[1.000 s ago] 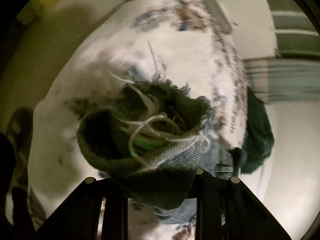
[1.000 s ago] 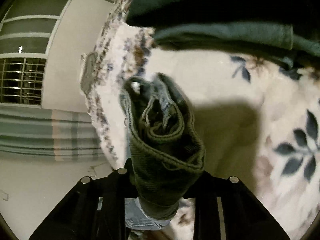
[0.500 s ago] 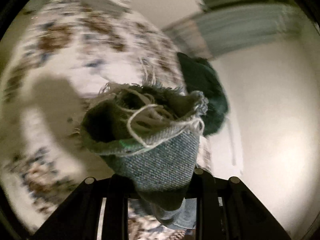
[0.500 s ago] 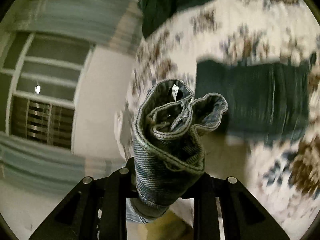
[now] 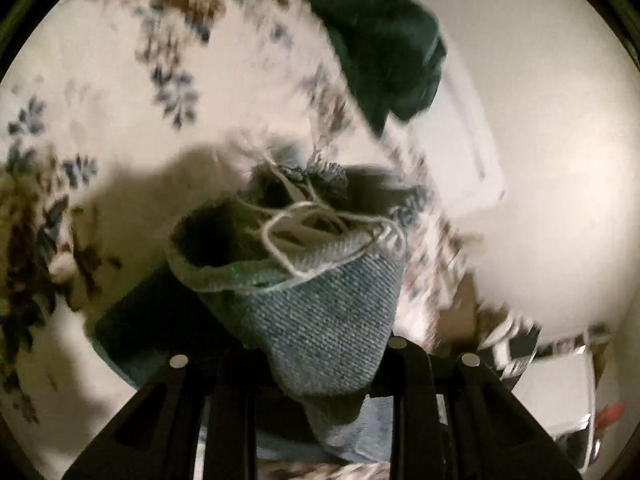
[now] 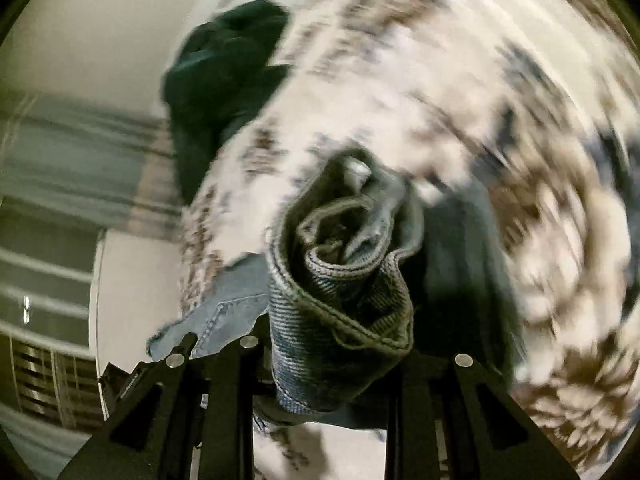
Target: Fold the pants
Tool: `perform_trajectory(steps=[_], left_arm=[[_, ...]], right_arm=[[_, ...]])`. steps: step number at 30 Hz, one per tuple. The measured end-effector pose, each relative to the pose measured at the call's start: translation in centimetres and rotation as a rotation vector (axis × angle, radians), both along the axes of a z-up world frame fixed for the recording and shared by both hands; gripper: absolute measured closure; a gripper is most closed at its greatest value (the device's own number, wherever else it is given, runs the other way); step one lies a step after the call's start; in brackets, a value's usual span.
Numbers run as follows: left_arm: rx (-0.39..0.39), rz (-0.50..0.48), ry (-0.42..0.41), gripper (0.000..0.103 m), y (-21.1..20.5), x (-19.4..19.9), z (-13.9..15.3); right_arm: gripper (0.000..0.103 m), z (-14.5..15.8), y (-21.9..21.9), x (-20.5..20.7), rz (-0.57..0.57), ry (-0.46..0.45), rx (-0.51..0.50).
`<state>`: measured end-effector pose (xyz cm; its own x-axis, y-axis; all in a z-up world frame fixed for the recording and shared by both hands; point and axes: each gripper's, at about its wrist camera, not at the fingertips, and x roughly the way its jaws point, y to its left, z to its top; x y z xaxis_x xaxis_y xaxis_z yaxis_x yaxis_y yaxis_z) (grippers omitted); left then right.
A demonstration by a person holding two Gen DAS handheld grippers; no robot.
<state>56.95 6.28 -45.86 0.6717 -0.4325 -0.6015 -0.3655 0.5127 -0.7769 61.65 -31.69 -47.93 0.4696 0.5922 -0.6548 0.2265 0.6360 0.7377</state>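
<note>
Floral bedding (image 5: 120,92) in cream with blue and brown sprigs fills the background of both views, smeared by motion blur, and a pale wall (image 5: 560,160) is seen beyond its edge. Striped curtains (image 6: 80,168) and a barred window (image 6: 40,368) are seen at the left of the right wrist view.

A dark green garment (image 5: 384,52) lies bunched at the edge of the bedding; it is seen again in the right wrist view (image 6: 224,80), well apart from both claws.

The jeans (image 5: 320,312) are held off the bedding by both claws. In the left wrist view the left gripper (image 5: 308,364) is clamped onto a frayed hem, and the bunched denim is squeezed between its 2 black fingers (image 5: 408,400). Loose white threads (image 5: 304,232) curl over the raw edge, and a dark shadow is cast on the bedding behind it. More denim hangs below the fingers.

In the right wrist view the right gripper (image 6: 320,372) is closed on a rolled fold of stitched denim (image 6: 340,300), which stands up between its fingers (image 6: 224,400). A paler stretch of the jeans, with a line of stitching, trails off to the left of that claw (image 6: 216,316), and a darker stretch hangs to its right.
</note>
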Motion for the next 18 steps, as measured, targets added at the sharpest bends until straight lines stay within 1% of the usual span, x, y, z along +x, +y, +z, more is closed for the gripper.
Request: perform_trajectory(steps=[2,4,5,6,8,9,10,11,12,13,14,15,16,17,18], left_arm=[[0.029,-0.048,0.019,0.080,0.1,-0.2,-1.3],[0.044,-0.079,0.042,0.080,-0.2,-0.9,-2.3],[0.046,-0.093,0.045,0.078,-0.4,-1.1,-2.4],[0.044,-0.108,0.047,0.077,-0.4,-1.2,-2.6],[0.022,-0.130,0.060,0.077,0.6,-1.1,-2.7],[0.015,-0.143,0.071,0.076,0.5,-1.0,-2.4],[0.012,-0.154,0.090,0.075,0.7,-1.0,-2.2],[0.025,-0.174,0.108,0.074,0.6,-1.1,-1.8],[0.053,-0.187,0.119,0.070,0.4,-1.3,-1.2],[0.109,-0.201,0.136,0.059,0.2,-1.6,-0.2],[0.162,-0.227,0.144,0.053,-0.1,-1.9,0.7],[0.216,-0.243,0.154,0.043,-0.4,-2.1,1.5],[0.289,-0.255,0.171,0.017,-0.8,-2.3,2.4],[0.362,-0.267,0.183,0.005,-1.2,-2.6,3.4],[0.428,-0.286,0.179,0.005,-1.7,-3.0,4.6]], right_arm=[[0.078,-1.1,-0.2,-1.3,-0.020,-0.002,0.007],[0.077,-1.3,-0.1,-1.8,-0.024,-0.006,-0.001],[0.076,-1.2,0.0,-1.8,-0.021,-0.002,-0.009],[0.075,-1.3,0.0,-1.7,-0.020,0.000,-0.009],[0.070,-1.4,0.3,-1.4,-0.012,0.024,-0.027],[0.069,-1.3,0.1,-1.6,-0.006,0.029,-0.033],[0.065,-1.5,0.0,-1.8,-0.004,0.037,-0.047],[0.061,-1.0,0.1,-1.8,0.001,0.056,-0.083],[0.059,-1.7,-0.3,-2.7,0.003,0.062,-0.107],[0.055,-1.2,-0.2,-3.0,0.004,0.073,-0.149],[0.052,-0.7,-0.2,-3.2,0.008,0.083,-0.192],[0.051,0.1,-0.1,-3.7,0.018,0.086,-0.245],[0.047,0.8,0.1,-4.0,0.024,0.090,-0.294],[0.042,1.9,0.7,-4.4,0.042,0.099,-0.377],[0.031,2.8,1.2,-4.8,0.058,0.094,-0.426]])
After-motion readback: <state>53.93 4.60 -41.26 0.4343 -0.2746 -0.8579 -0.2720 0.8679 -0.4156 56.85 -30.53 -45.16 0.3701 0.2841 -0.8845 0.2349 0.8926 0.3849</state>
